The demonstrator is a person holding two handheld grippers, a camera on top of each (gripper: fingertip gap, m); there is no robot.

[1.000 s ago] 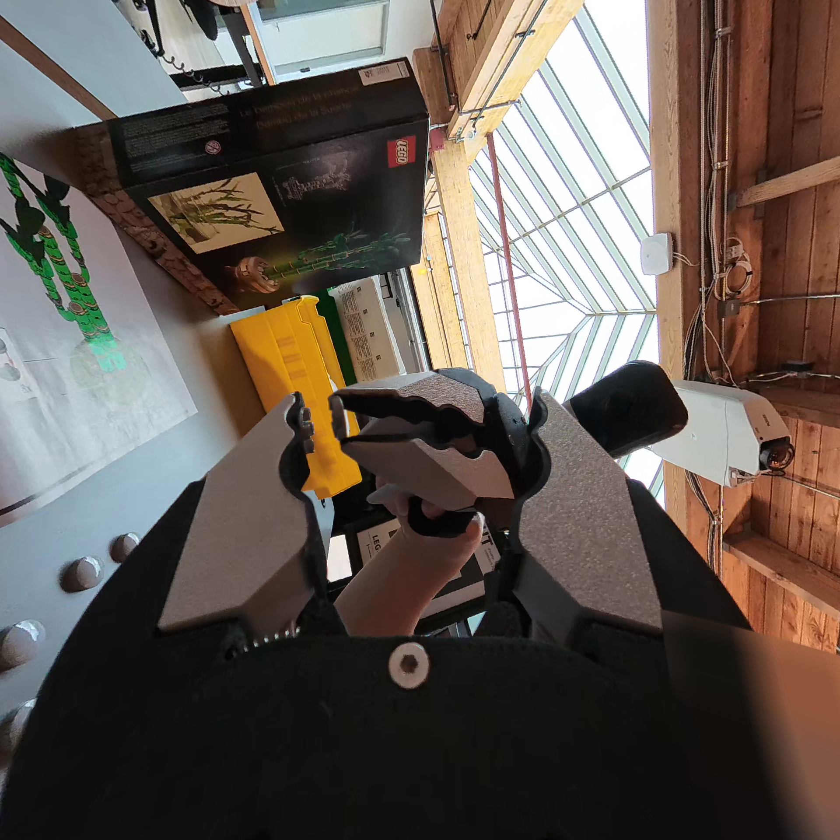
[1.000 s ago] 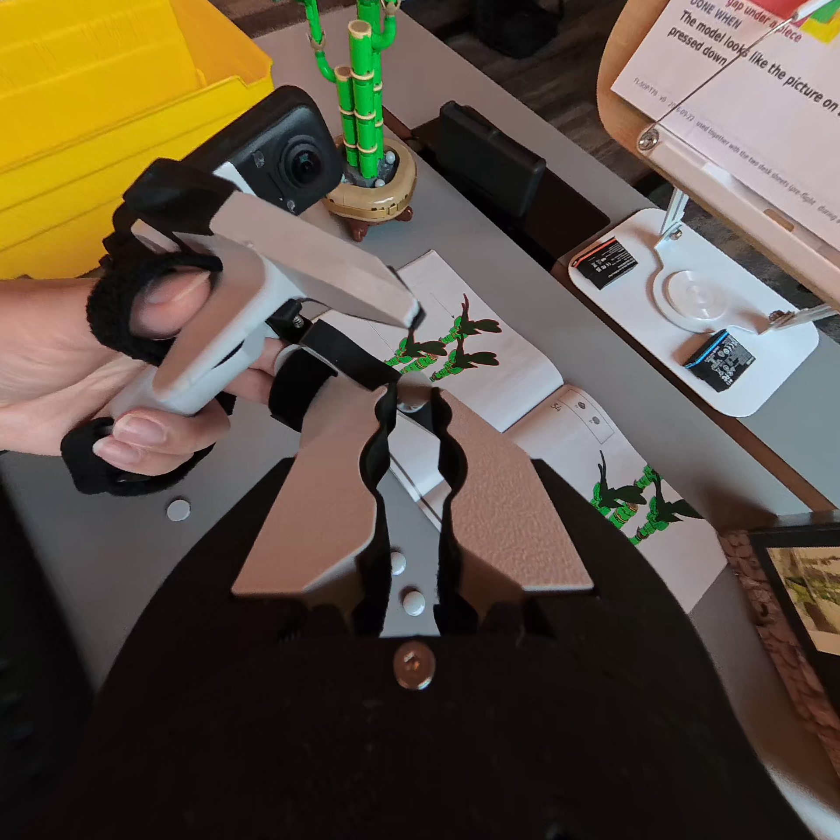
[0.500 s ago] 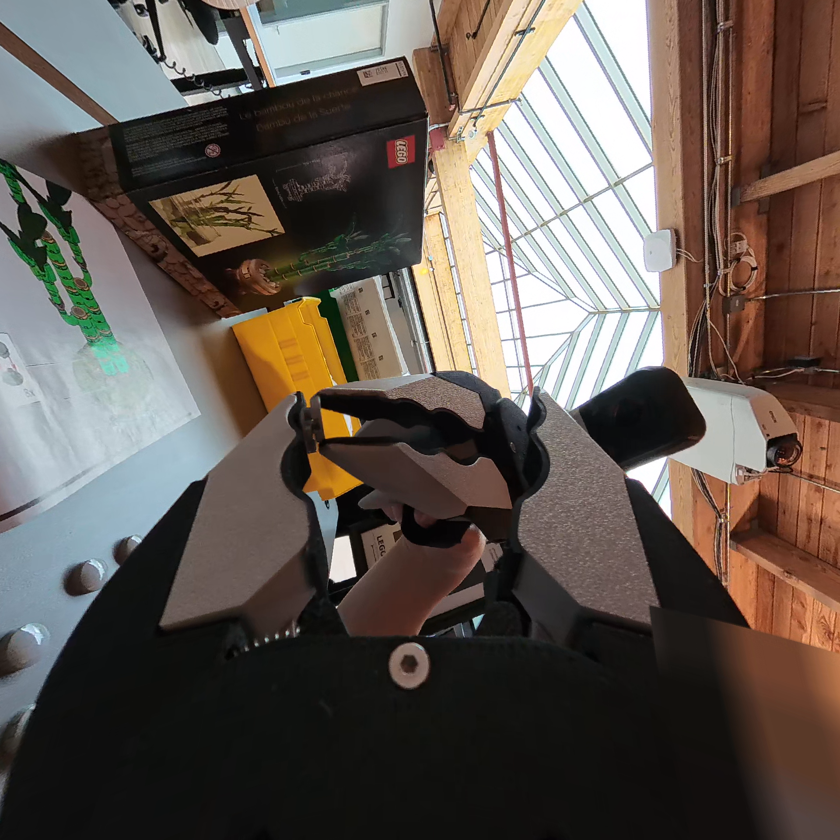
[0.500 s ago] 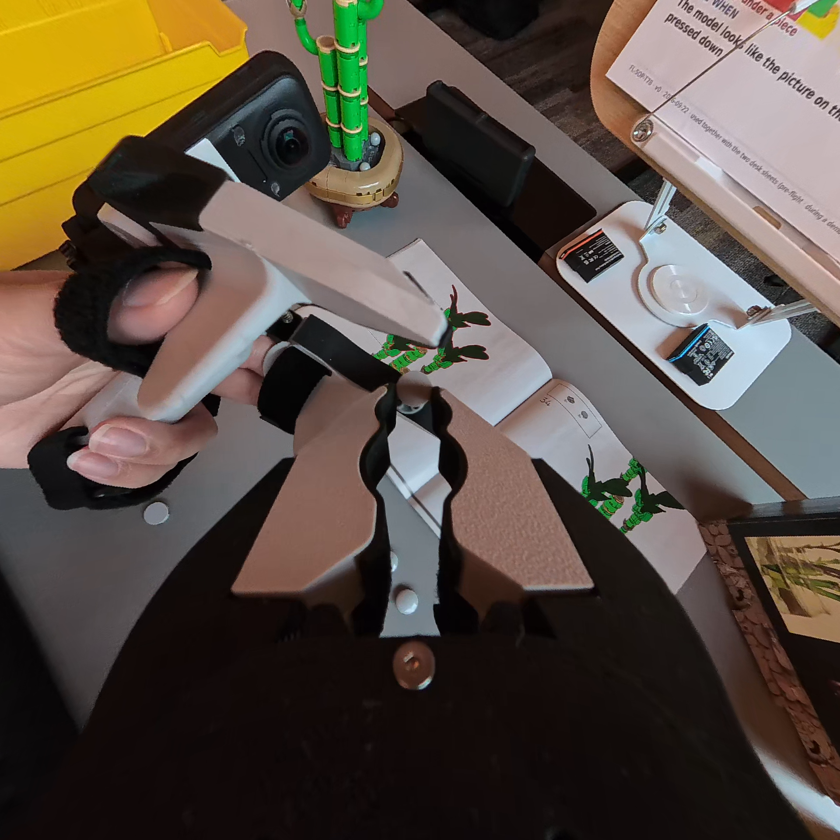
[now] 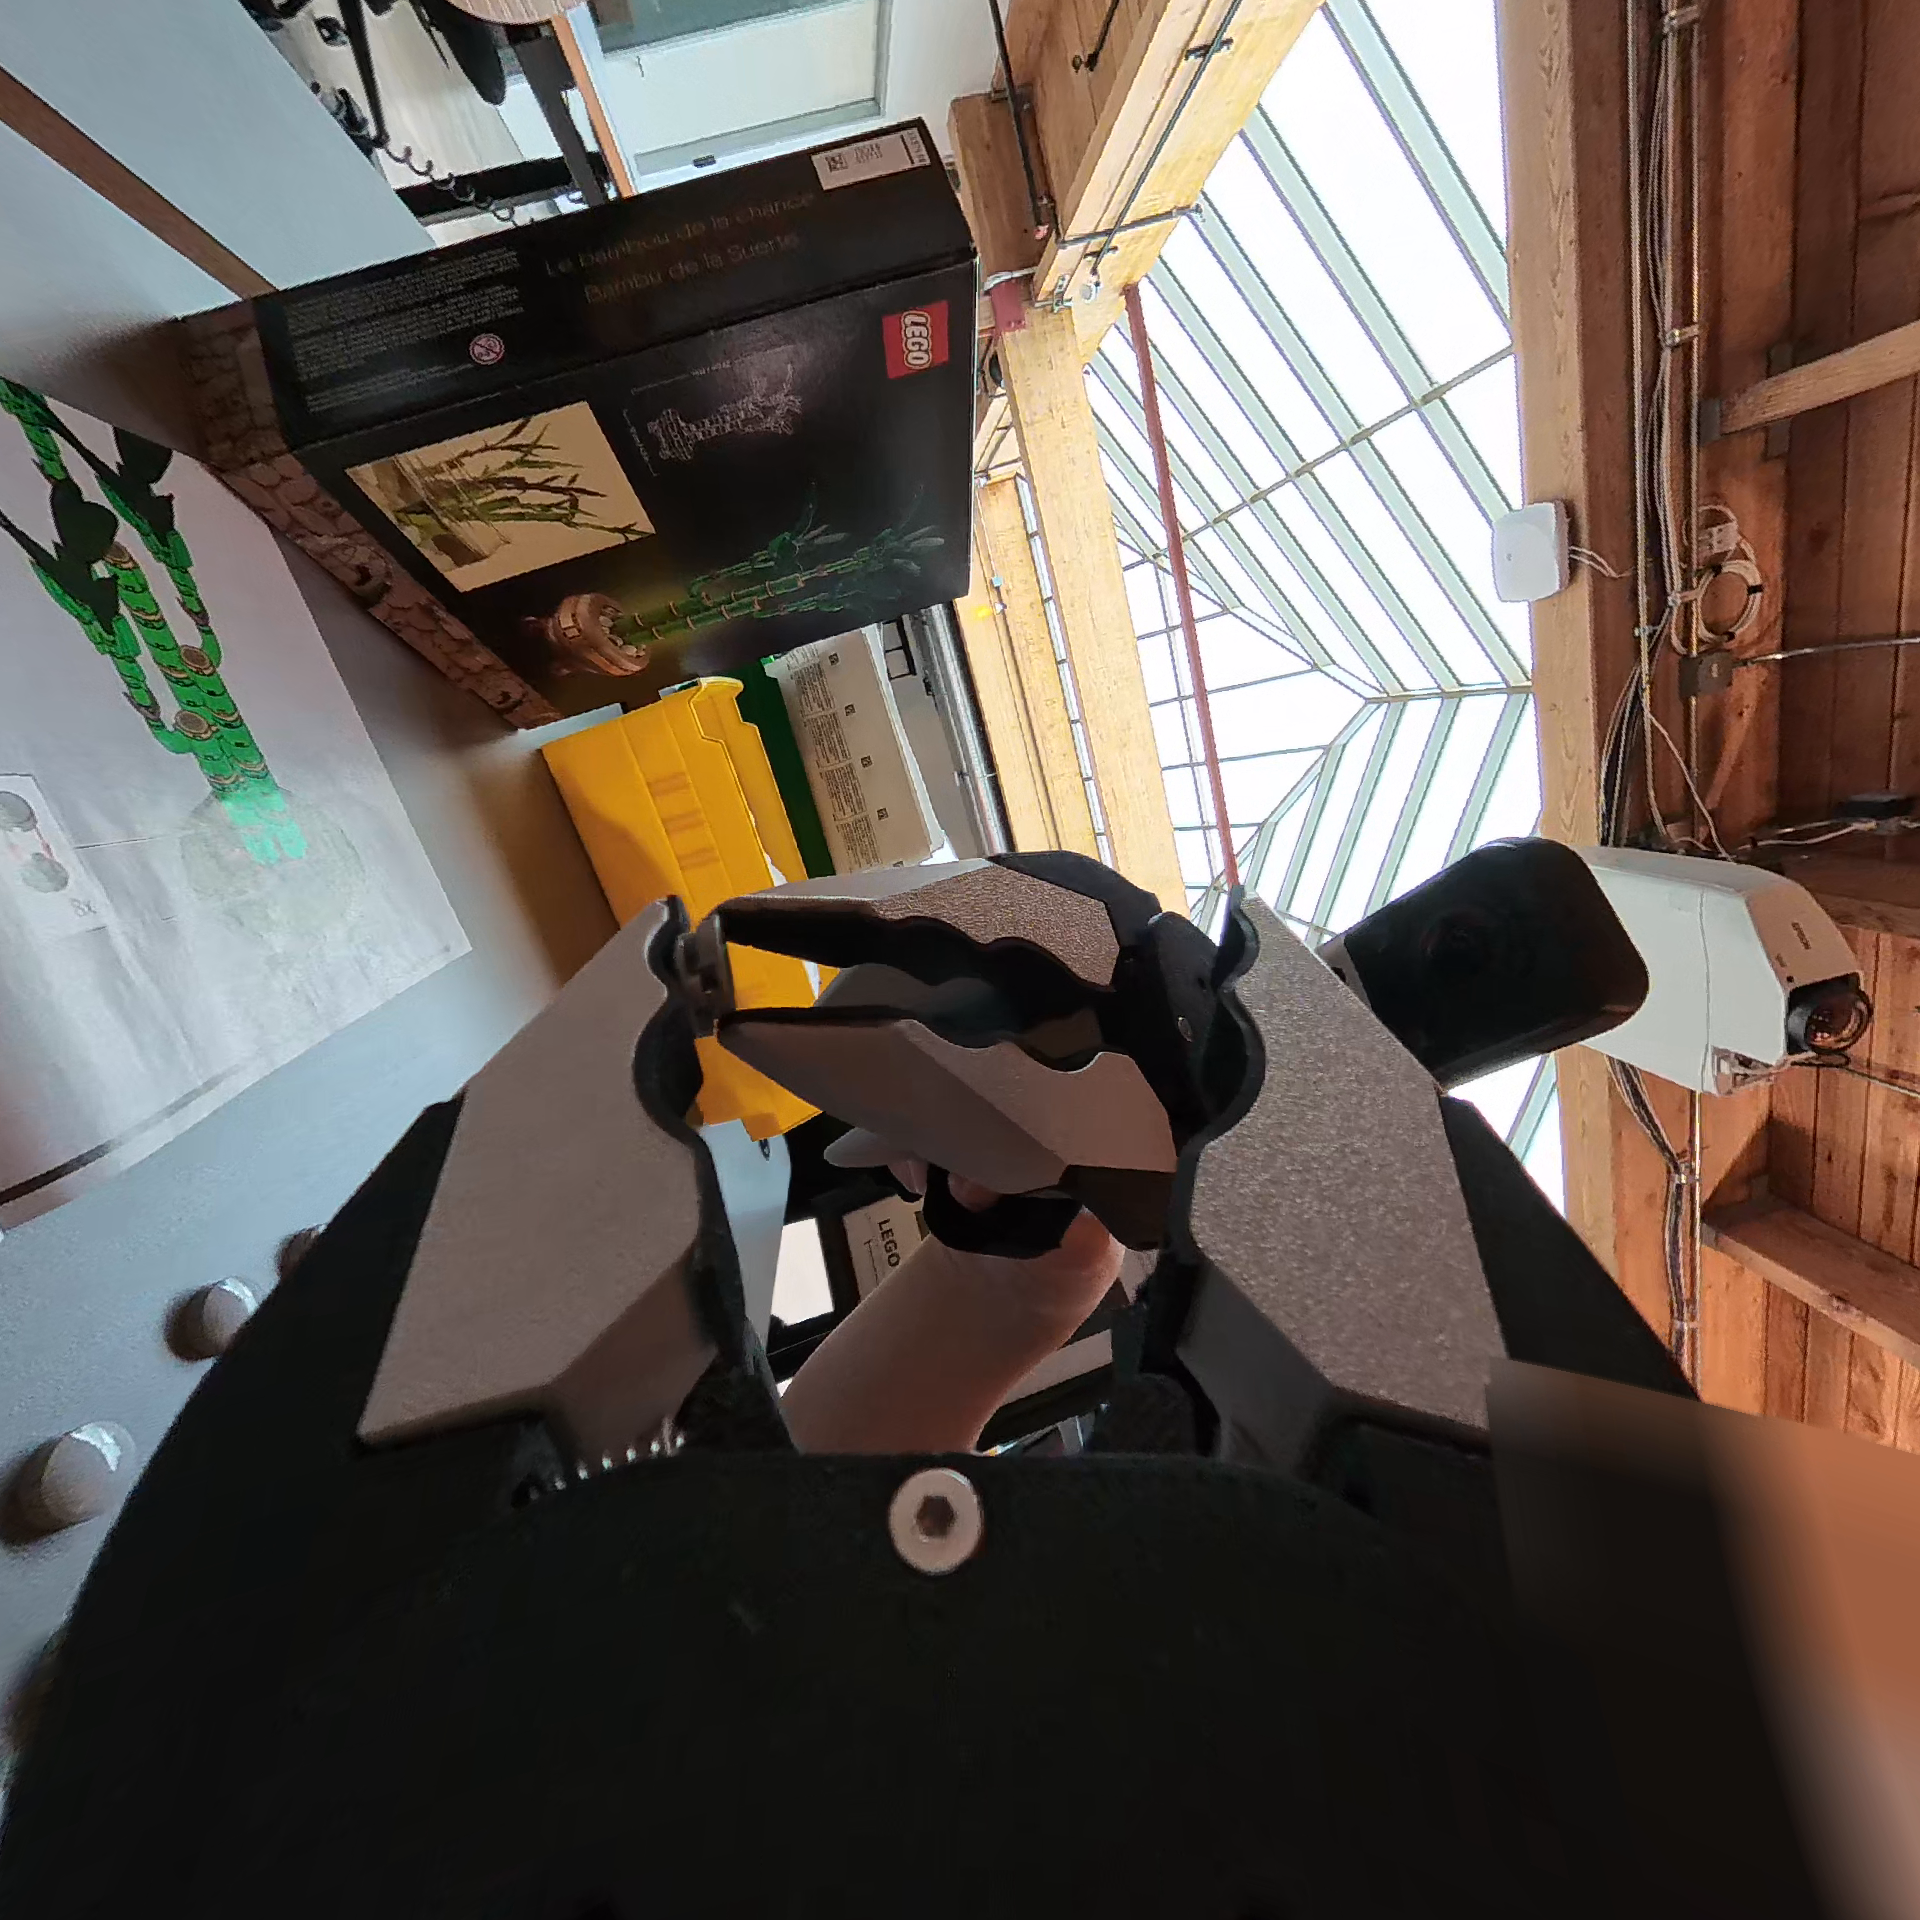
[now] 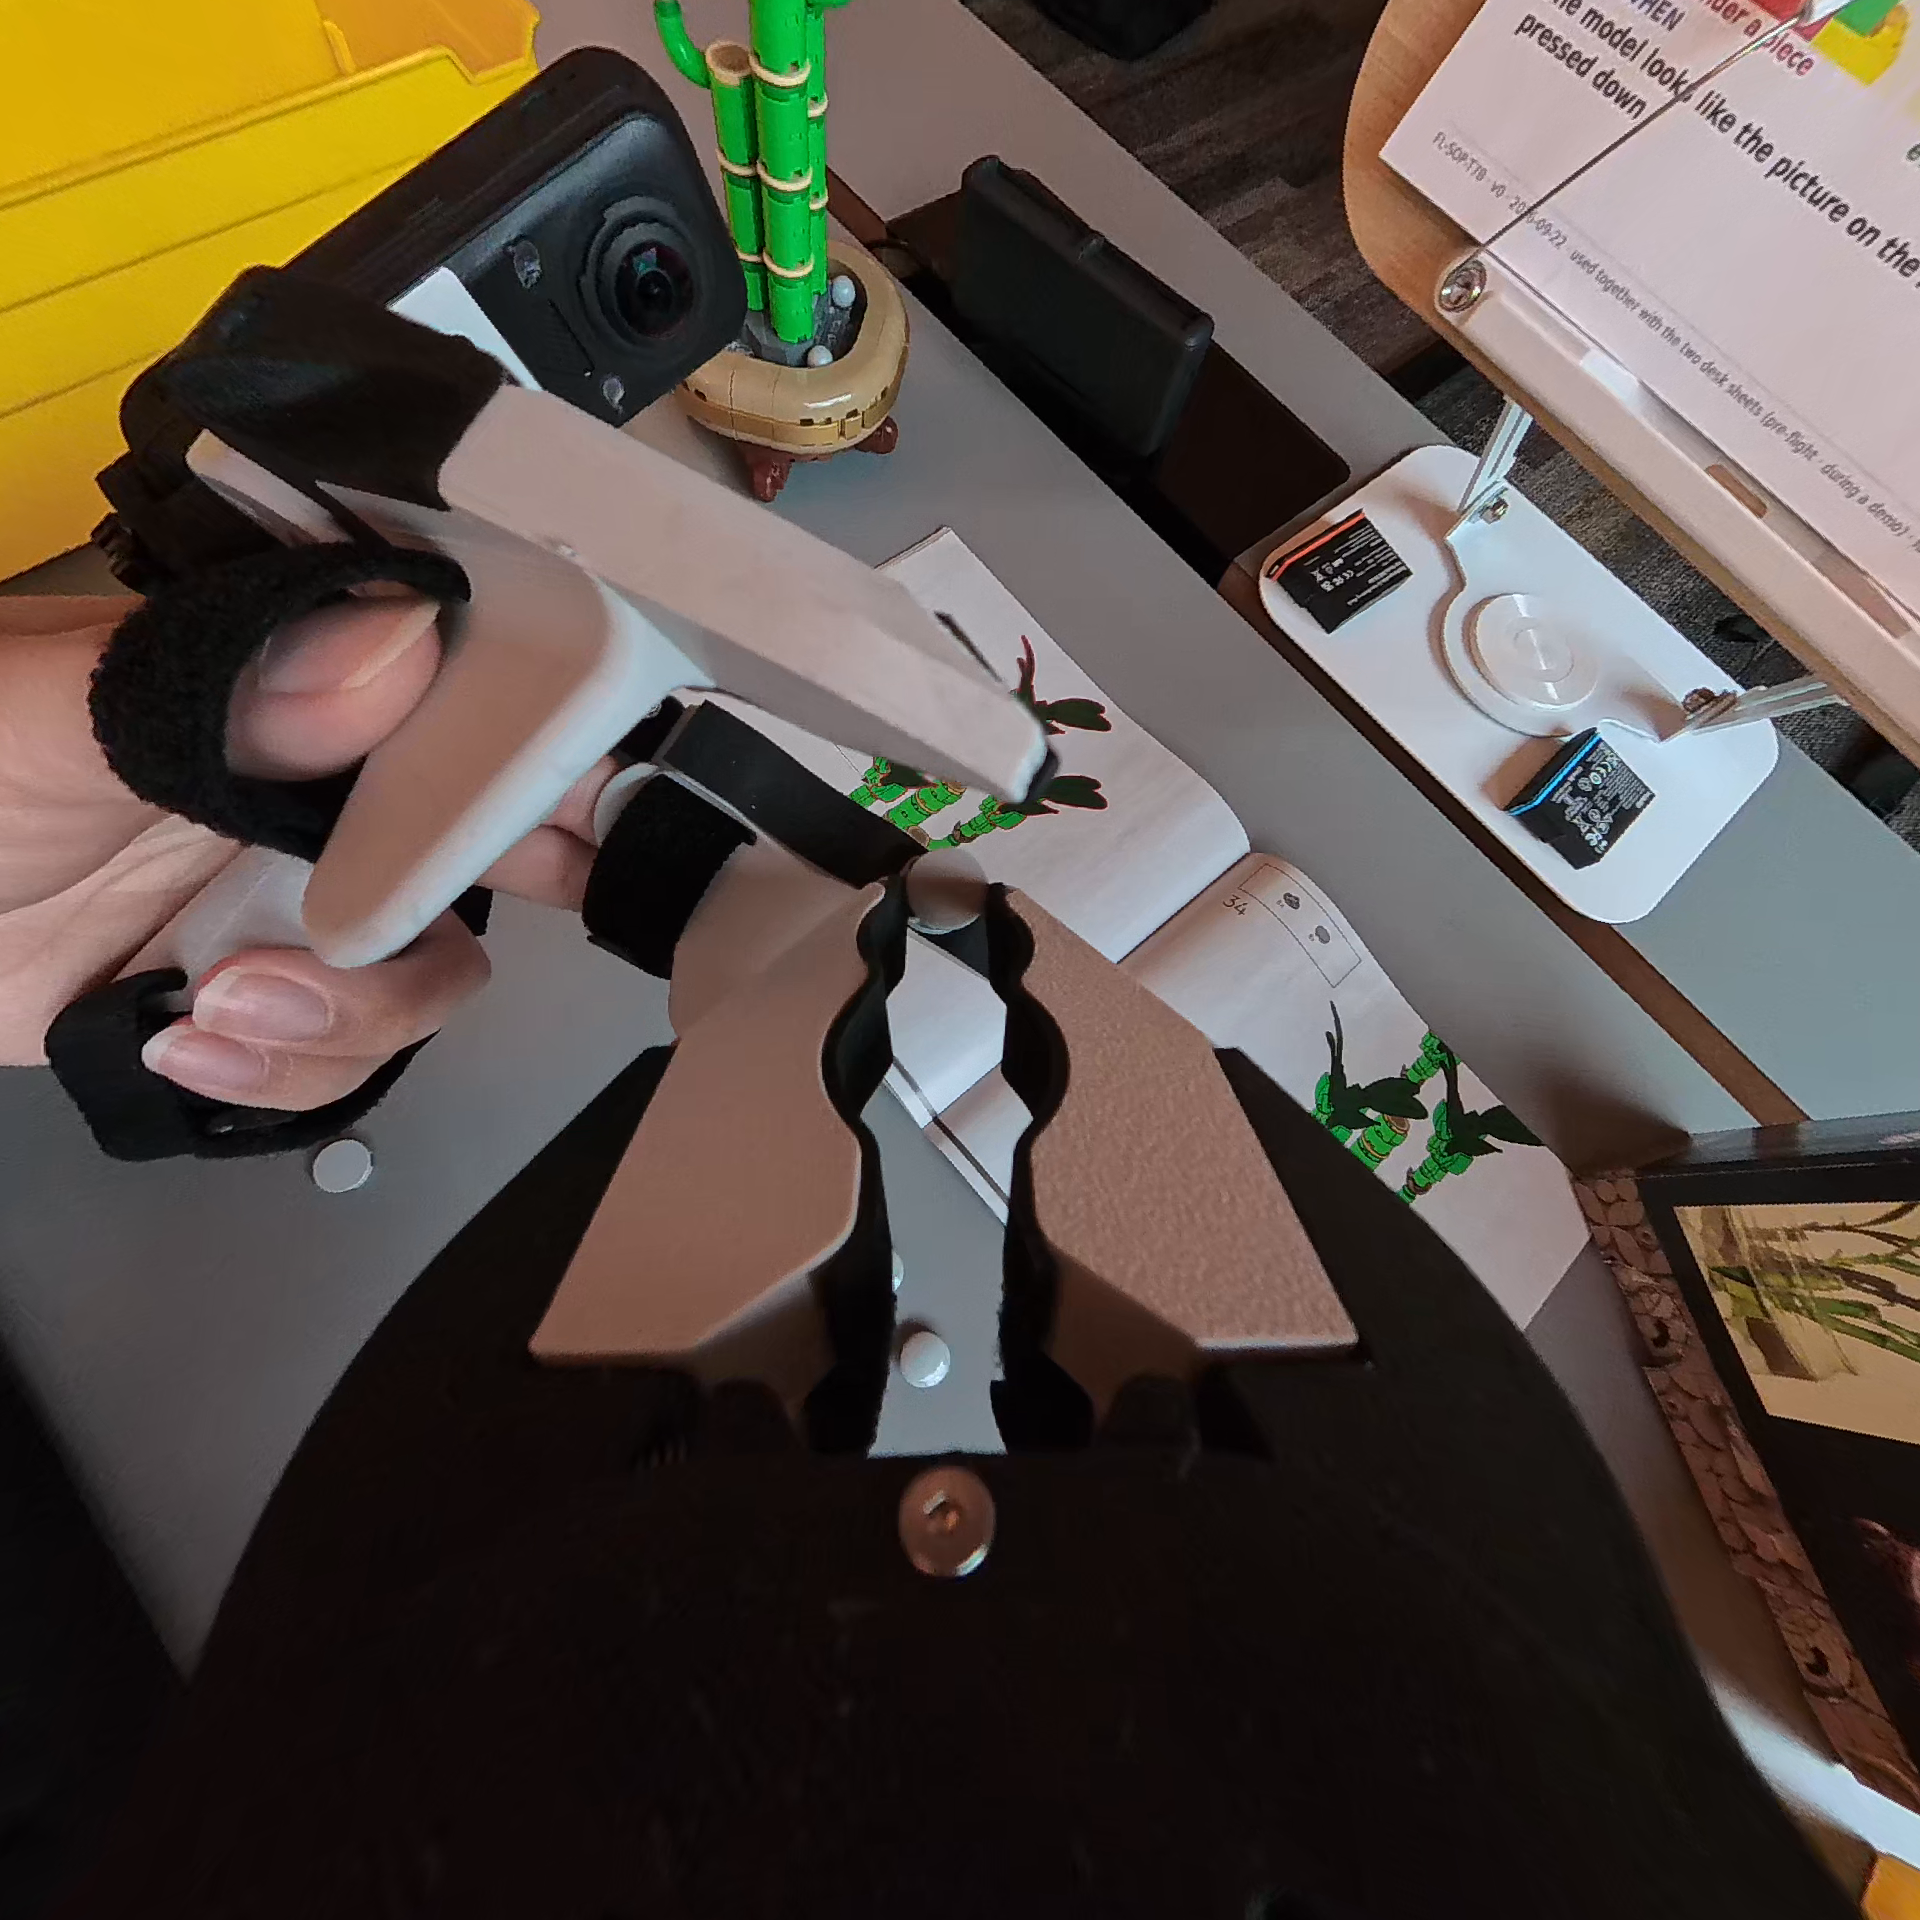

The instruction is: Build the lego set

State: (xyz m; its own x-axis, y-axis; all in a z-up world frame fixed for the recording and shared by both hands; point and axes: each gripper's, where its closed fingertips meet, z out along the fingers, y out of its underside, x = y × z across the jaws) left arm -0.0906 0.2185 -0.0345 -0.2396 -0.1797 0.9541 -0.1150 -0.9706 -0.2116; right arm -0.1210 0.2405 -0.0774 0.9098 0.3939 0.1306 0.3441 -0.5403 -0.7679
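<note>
My right gripper (image 6: 943, 899) is shut on a small pale round lego piece (image 6: 940, 904), held at its fingertips above the table. My left gripper (image 5: 951, 909) is wide open and tilted up toward the ceiling. In the left wrist view the right gripper (image 5: 717, 977) reaches in between the left gripper's jaws, with the piece (image 5: 707, 966) against the pad of the left-hand finger (image 5: 561, 1143). The left gripper (image 6: 971, 821) also shows in the right wrist view, held by a hand. The green bamboo model (image 6: 779, 208) stands in its tan pot behind it.
An open instruction booklet (image 6: 1143, 831) lies on the grey table, with loose pale round pieces (image 6: 341, 1164) near it. A yellow bin (image 6: 208, 156) is at the back left and the black set box (image 6: 1818, 1351) at the right. A white stand base (image 6: 1507, 779) holds batteries.
My right gripper has carried the piece toward the left gripper's left-hand finger; the gap has closed and the piece now rests against that pad. The left gripper stays open.
</note>
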